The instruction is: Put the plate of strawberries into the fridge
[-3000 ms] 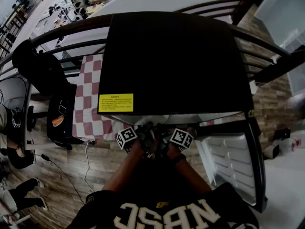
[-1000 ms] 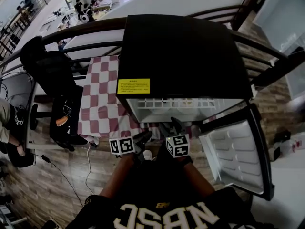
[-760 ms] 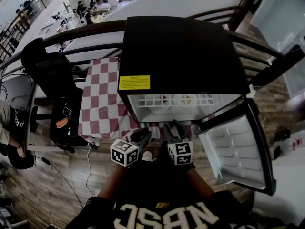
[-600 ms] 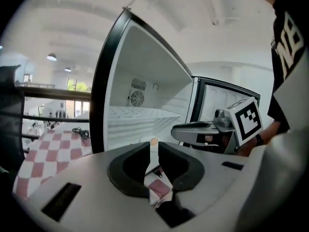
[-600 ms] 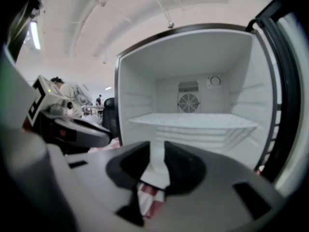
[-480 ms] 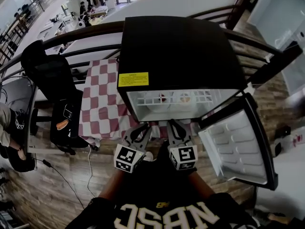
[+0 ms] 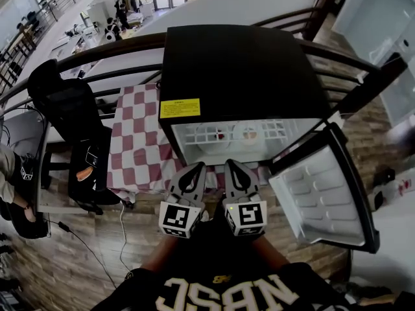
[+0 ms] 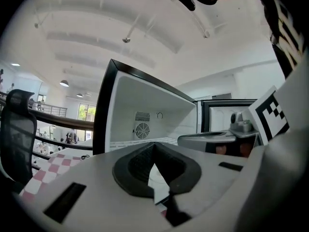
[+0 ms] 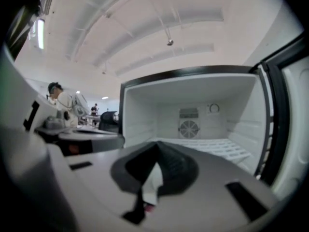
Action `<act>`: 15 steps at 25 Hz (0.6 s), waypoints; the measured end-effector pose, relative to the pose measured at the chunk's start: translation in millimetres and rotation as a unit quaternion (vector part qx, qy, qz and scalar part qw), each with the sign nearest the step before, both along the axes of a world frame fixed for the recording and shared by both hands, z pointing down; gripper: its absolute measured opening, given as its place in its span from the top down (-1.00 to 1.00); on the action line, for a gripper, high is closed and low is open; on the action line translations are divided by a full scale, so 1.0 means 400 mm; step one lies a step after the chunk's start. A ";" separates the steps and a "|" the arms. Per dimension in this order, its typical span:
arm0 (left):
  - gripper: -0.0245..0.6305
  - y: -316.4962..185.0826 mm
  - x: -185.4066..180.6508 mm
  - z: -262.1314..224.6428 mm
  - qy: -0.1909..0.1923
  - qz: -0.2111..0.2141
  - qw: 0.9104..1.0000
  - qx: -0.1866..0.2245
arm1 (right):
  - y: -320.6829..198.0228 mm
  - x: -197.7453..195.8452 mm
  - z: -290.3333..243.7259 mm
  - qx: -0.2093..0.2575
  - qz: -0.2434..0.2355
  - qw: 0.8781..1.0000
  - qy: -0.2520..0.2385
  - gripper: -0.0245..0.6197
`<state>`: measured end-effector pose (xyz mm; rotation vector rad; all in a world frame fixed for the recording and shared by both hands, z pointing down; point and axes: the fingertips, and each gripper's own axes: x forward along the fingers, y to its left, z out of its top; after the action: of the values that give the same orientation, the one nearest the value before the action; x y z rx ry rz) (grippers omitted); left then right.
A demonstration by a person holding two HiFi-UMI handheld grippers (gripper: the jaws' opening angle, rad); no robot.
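Observation:
The black mini fridge [image 7: 243, 70] stands open, its white inside and wire shelf [image 7: 240, 133] showing. Through the shelf I see a white plate with a red strawberry [image 7: 214, 135] and a second pale dish [image 7: 250, 133] beside it. My left gripper [image 7: 197, 167] and right gripper [image 7: 229, 164] hover side by side just in front of the opening, both shut and holding nothing. In the left gripper view the left gripper [image 8: 154, 145] points at the fridge's back wall fan [image 8: 141, 130]. The right gripper [image 9: 157, 144] faces the same empty upper compartment.
The fridge door [image 7: 324, 186] hangs open to the right. A red-and-white checked cloth [image 7: 133, 135] covers the table to the fridge's left, with a black office chair [image 7: 65, 102] beyond it. A dark railing [image 7: 110, 47] runs behind. A seated person [image 7: 10, 173] is at the far left.
Both grippers have drawn back out of the fridge mouth toward me and risen. Their jaws have come together. The plates stay inside under the shelf.

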<state>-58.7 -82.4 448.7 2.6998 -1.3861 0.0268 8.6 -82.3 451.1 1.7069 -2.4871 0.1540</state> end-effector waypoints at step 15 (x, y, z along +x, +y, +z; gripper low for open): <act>0.87 -0.010 0.051 0.053 0.014 0.023 0.999 -0.042 | 0.004 0.040 0.082 -0.063 0.008 0.998 -0.025 0.87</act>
<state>-38.5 -86.4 470.0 2.6513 -1.2864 0.0505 24.5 -80.5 483.9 1.6920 -2.4420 0.3517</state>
